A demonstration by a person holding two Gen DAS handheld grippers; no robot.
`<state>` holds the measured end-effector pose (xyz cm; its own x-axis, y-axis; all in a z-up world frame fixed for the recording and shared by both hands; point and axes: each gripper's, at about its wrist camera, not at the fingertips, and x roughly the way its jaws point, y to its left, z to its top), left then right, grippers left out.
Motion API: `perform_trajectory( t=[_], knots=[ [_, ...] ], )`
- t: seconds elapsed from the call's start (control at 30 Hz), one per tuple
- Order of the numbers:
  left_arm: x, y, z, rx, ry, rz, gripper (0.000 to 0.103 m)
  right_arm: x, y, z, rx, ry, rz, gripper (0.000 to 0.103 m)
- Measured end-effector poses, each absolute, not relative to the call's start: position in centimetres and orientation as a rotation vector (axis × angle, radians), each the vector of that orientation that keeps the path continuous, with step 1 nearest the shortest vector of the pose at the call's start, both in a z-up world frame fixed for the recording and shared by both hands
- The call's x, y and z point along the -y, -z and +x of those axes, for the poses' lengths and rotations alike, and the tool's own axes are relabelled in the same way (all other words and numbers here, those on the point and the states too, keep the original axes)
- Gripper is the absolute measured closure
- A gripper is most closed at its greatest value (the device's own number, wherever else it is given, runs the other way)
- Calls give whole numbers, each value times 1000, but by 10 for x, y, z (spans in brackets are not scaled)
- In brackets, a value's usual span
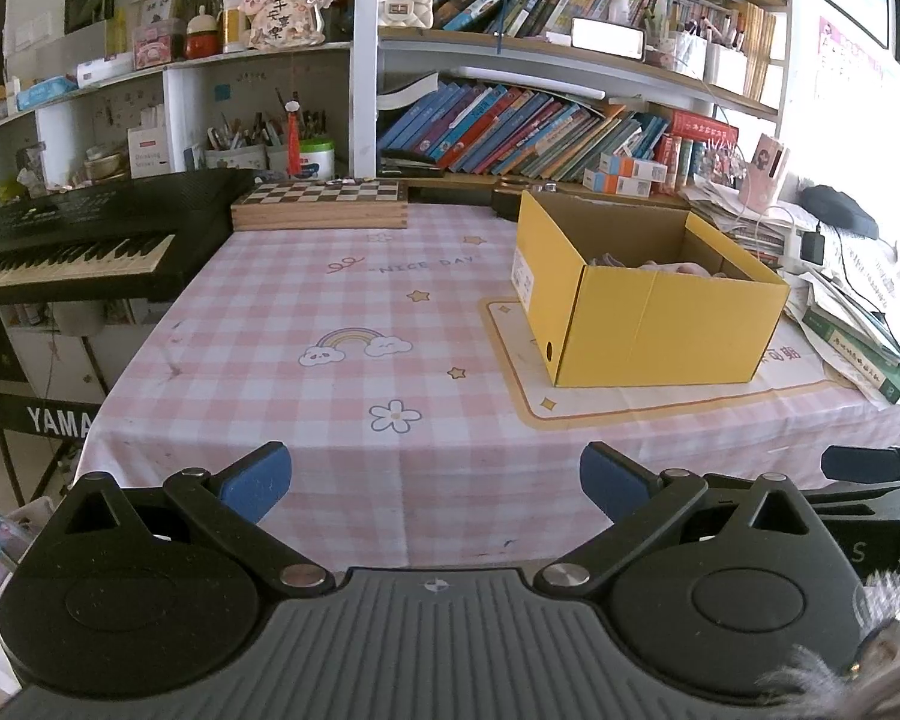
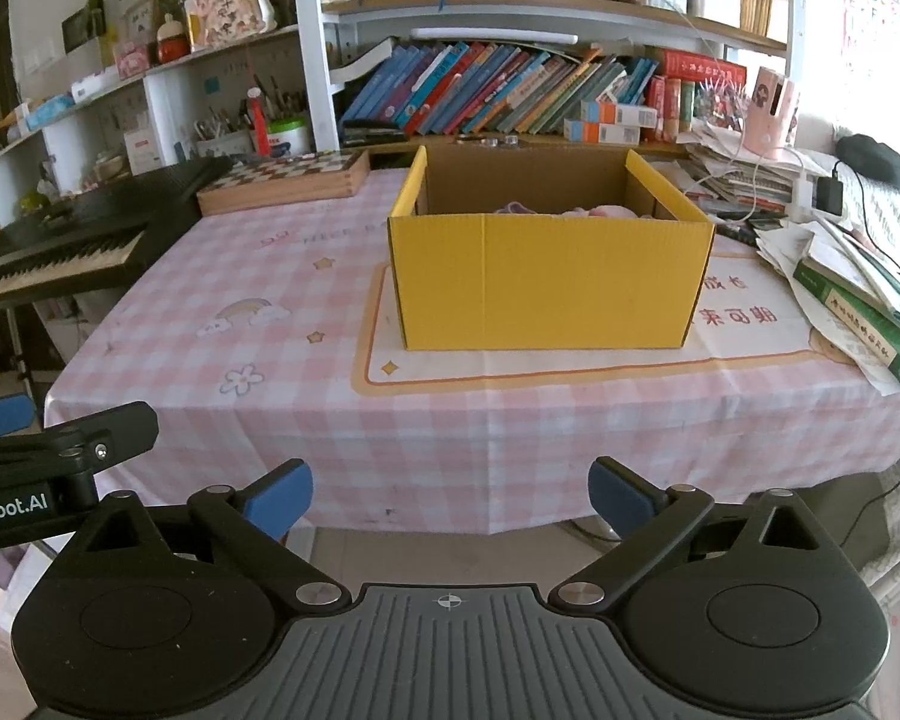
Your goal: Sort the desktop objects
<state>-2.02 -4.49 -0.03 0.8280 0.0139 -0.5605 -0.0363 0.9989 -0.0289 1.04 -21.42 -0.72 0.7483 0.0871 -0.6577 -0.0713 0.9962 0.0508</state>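
A yellow cardboard box (image 1: pixel 648 312) (image 2: pixel 546 282) stands open-topped on a cream mat on the pink checked tablecloth (image 1: pixel 342 312) (image 2: pixel 258 360). Pale pink soft items (image 1: pixel 672 269) (image 2: pixel 600 211) lie low inside it, mostly hidden by its walls. My left gripper (image 1: pixel 435 483) hangs over the table's near edge, to the left of the box, open with nothing between its blue pads. My right gripper (image 2: pixel 450 498) sits in front of the box, short of the table edge, also open and holding nothing. The left gripper's side shows at the left of the right wrist view.
A black keyboard (image 1: pixel 72 240) (image 2: pixel 60 246) stands left of the table. A wooden chessboard box (image 1: pixel 321 204) (image 2: pixel 285 180) lies at the far edge. Stacked books and papers (image 1: pixel 852 324) (image 2: pixel 858 294) crowd the right side, with cables and a charger. Bookshelves (image 2: pixel 510 90) fill the back wall.
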Motion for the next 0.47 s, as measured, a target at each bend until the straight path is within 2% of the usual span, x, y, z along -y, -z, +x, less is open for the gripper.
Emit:
perform_trajectory(
  t=[0.47],
  knots=[
    [43,0,-19,-579,-31,-53,0,213,12,13,-734,-95,17,3]
  ],
)
